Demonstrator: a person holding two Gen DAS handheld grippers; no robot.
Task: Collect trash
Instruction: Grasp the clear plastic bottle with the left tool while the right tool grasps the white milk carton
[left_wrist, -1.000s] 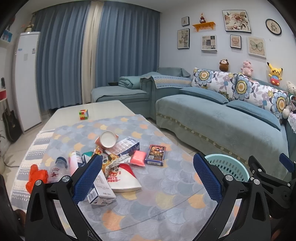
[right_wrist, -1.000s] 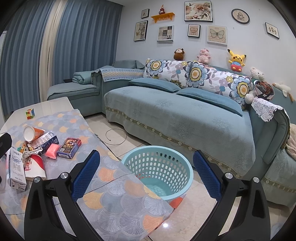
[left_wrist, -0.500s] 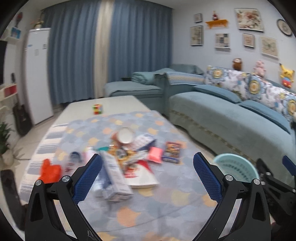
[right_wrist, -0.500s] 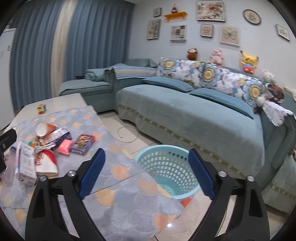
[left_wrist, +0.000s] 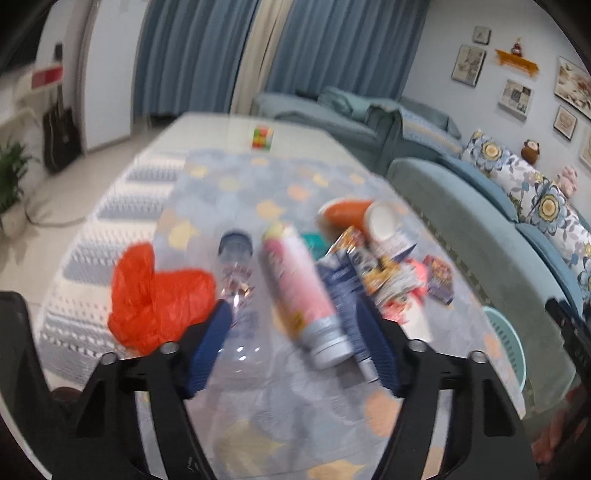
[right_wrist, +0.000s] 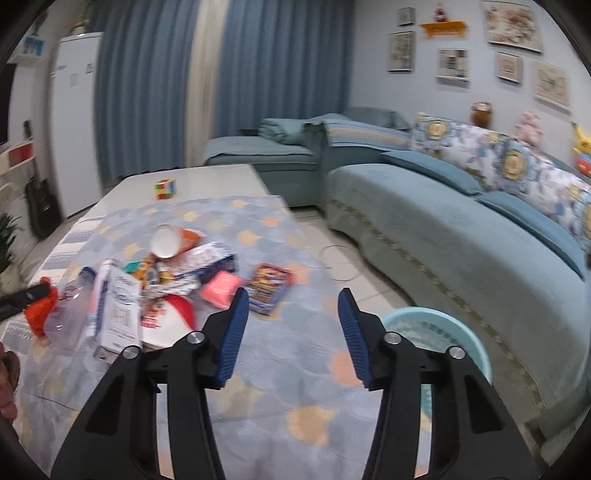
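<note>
With both the left gripper (left_wrist: 295, 347) and right gripper (right_wrist: 291, 332) open and empty, grasp the light, slippery pink bottle (left_wrist: 301, 284) at mid-body.

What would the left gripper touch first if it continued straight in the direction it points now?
Probably the pink can, which lies between the open fingers of the left gripper. The clear bottle lies beside it, near the left finger. The picture is blurred, so depth is uncertain.
</note>
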